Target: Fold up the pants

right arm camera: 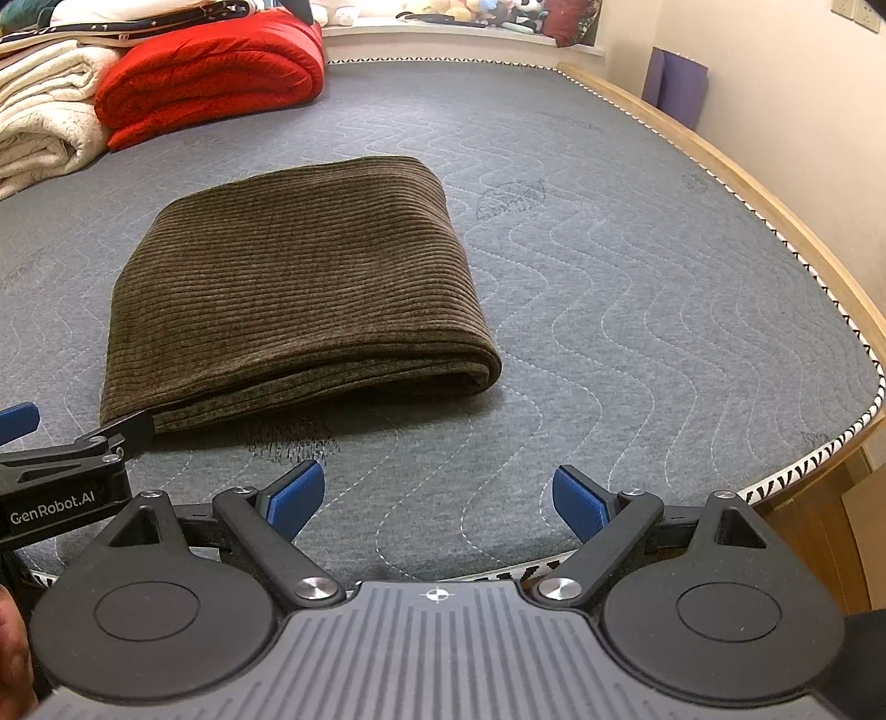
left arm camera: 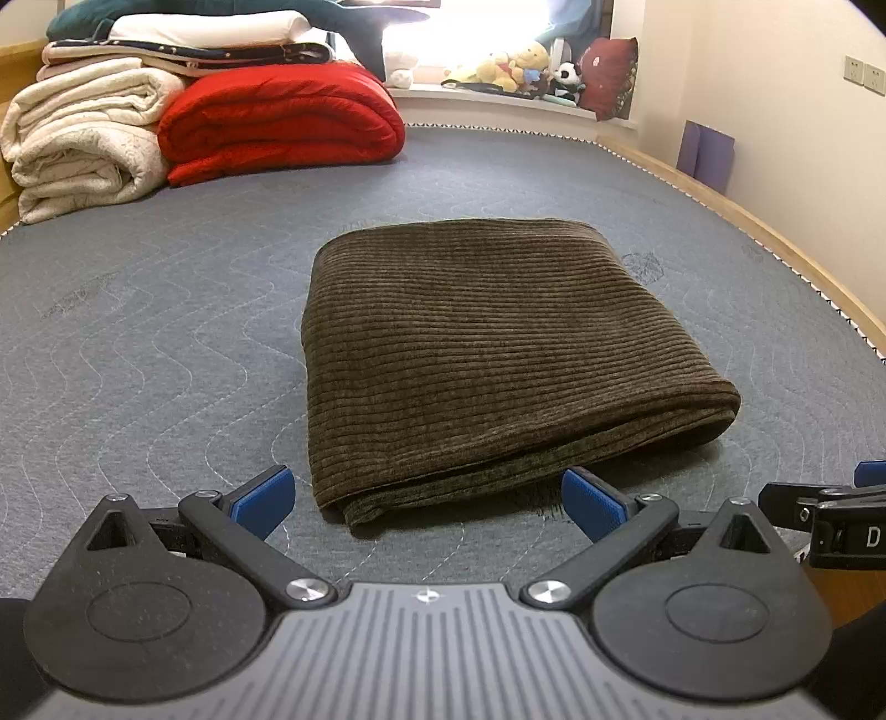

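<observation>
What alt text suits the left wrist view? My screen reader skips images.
Brown corduroy pants lie folded into a neat rectangle on a grey quilted mattress, just ahead of the open, empty left gripper. Folded blankets are stacked behind.

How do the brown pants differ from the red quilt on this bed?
The pants are dark brown, ribbed corduroy; the red quilt is bright and puffy. The pants lie alone, low and flat, at the near edge; the quilt sits far back, bulkier, against cream blankets. Both are folded on the grey mattress.

Window (left arm camera: 470,27) glare blown out; fisheye edges curved; sharp focus.
</observation>
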